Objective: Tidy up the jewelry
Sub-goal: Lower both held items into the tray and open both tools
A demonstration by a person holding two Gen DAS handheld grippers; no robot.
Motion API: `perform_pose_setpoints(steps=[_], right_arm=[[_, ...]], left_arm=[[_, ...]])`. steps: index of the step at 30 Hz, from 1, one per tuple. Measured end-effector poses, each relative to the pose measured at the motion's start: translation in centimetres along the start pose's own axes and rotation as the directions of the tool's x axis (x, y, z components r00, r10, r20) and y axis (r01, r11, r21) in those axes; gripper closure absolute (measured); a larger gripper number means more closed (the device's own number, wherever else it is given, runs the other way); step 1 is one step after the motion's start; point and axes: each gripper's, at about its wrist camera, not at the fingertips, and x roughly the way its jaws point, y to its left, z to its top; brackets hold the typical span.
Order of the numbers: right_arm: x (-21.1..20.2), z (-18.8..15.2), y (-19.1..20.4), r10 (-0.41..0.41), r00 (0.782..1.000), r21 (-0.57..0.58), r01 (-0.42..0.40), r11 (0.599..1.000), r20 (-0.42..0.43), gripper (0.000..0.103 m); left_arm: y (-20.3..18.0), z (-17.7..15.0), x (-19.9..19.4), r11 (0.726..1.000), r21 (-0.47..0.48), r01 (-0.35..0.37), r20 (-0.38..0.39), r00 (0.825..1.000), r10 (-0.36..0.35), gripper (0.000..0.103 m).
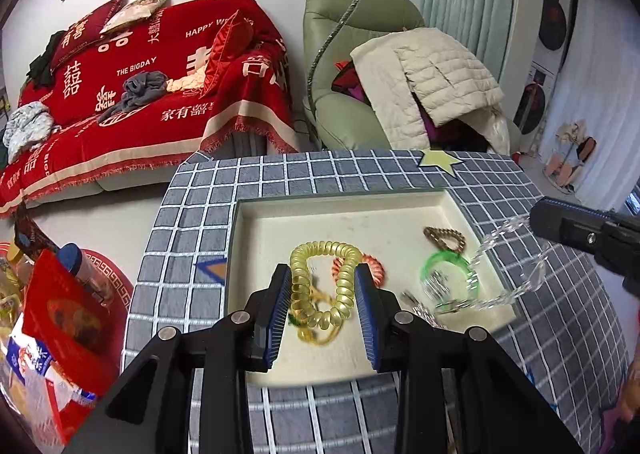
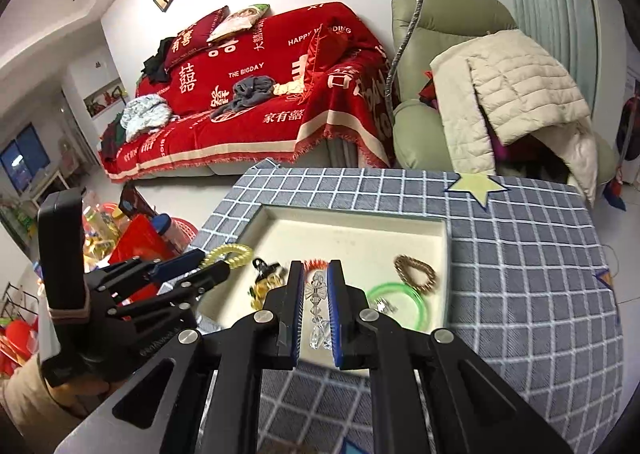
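While the cream tray (image 1: 400,209) sits on the grey checked tablecloth (image 1: 192,213), the left gripper (image 1: 323,310) hangs over the tray's near-left part with its blue-padded jaws set well apart on either side of a yellow spiral coil band (image 1: 342,286). From the left wrist view alone I cannot tell whether the pads press the coil. In the right wrist view the same coil (image 2: 230,254) sticks out between the left gripper's (image 2: 200,264) fingers above the tray's left edge, so it appears to be held.

The right gripper (image 2: 315,310) has its jaws drawn close together around a clear crystal bead bracelet (image 2: 317,306), which lies between the pads over the tray's near edge. In the left wrist view that bracelet (image 1: 516,274) hangs as a blurred transparent loop from the right gripper (image 1: 560,221), above the tray's right rim.

Inside the tray, an orange-red spiral band (image 1: 378,268) lies just right of the yellow coil, a green bangle (image 1: 448,266) lies toward the right side, and a brown-gold beaded bracelet (image 1: 446,240) rests just beyond the bangle, near the right wall. A small black and yellow piece (image 2: 264,282) lies in the tray's left part; its kind is unclear.

Beyond the tablecloth stand a sofa under a red throw (image 1: 160,85) and a green armchair (image 1: 344,53).
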Motion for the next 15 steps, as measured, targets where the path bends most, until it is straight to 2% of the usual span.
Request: perform_pose_setpoints(steps=[8, 15], right_arm=[[5.2, 0.4, -1.4, 0.016, 0.999, 0.054, -0.014, 0.998, -0.041, 0.091], [8.1, -1.1, -4.3, -0.021, 0.996, 0.110, 0.031, 0.993, -0.091, 0.091]], left_arm=[[0.0, 0.0, 4.2, 1.000, -0.010, -0.022, -0.049, 0.999, 0.021, 0.049], [-0.5, -1.2, 6.9, 0.999, 0.022, -0.046, -0.077, 0.996, 0.047, 0.049]])
